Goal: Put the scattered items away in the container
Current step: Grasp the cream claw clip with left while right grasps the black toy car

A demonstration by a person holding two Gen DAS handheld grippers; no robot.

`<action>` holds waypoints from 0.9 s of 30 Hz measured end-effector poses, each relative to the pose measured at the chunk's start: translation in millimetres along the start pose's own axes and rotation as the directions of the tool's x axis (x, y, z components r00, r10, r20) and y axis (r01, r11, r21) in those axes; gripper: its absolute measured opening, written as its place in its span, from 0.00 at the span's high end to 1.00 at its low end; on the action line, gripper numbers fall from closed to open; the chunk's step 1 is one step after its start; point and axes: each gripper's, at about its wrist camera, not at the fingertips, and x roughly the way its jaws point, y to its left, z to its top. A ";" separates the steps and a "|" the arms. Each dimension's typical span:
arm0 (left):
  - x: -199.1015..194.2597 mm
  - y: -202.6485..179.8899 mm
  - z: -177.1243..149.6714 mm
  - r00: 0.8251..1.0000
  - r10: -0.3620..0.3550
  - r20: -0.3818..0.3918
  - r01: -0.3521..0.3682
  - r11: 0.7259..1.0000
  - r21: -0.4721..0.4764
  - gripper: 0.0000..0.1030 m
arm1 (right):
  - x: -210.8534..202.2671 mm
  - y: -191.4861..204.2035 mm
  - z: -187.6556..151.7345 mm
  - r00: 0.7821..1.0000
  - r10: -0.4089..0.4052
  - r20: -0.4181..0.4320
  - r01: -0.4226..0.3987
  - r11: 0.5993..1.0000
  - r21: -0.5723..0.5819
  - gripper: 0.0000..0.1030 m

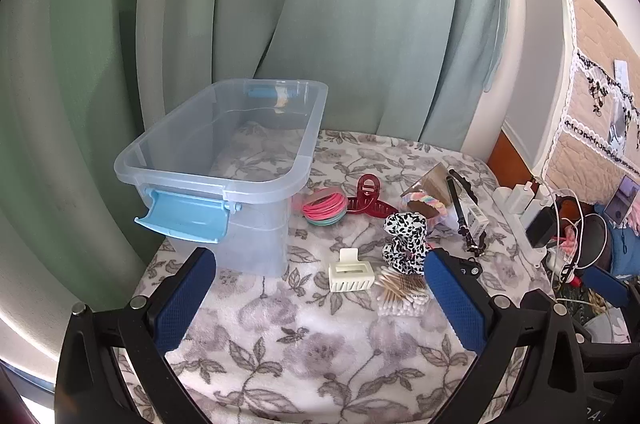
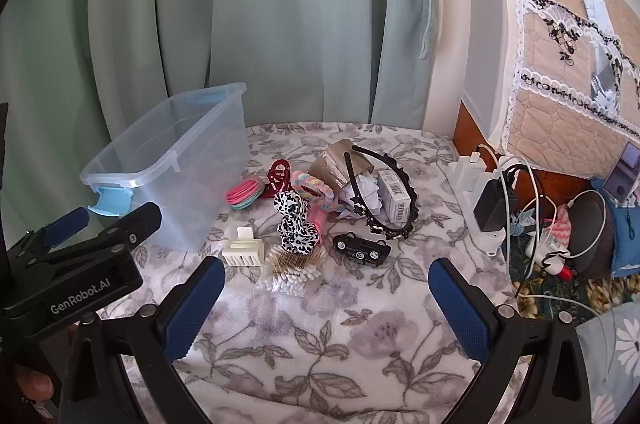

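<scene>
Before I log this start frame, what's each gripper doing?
Left gripper: open, holding nothing.
Right gripper: open, holding nothing.

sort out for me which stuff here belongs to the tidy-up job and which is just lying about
For the job: clear bin, hair ties, red claw clip, cream claw clip, leopard scrunchie, cotton swabs, black headband, toy car.

Lying about: power strip, green curtain.
</scene>
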 end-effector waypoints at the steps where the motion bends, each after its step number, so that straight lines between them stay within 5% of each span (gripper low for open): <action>1: 1.7 0.7 -1.6 1.000 -0.012 -0.005 0.012 1.000 -0.004 0.00 | 1.9 -1.0 -2.0 1.000 0.007 -0.002 -0.007 1.000 0.005 0.00; 12: 36.9 -34.0 -16.3 0.970 -0.193 -0.148 0.203 0.978 0.056 0.00 | 35.7 -38.5 -22.3 0.993 0.024 -0.118 -0.015 0.997 0.076 0.00; 20: 80.5 -35.1 -33.6 0.943 -0.115 -0.311 0.138 0.989 0.054 0.00 | 69.1 -73.7 -39.4 0.976 0.048 -0.213 -0.009 0.983 0.182 0.00; 27: 114.4 -42.7 -38.0 0.929 -0.069 -0.365 0.110 0.989 0.095 0.00 | 100.2 -77.9 -40.7 0.967 0.067 -0.245 -0.021 0.982 0.186 0.00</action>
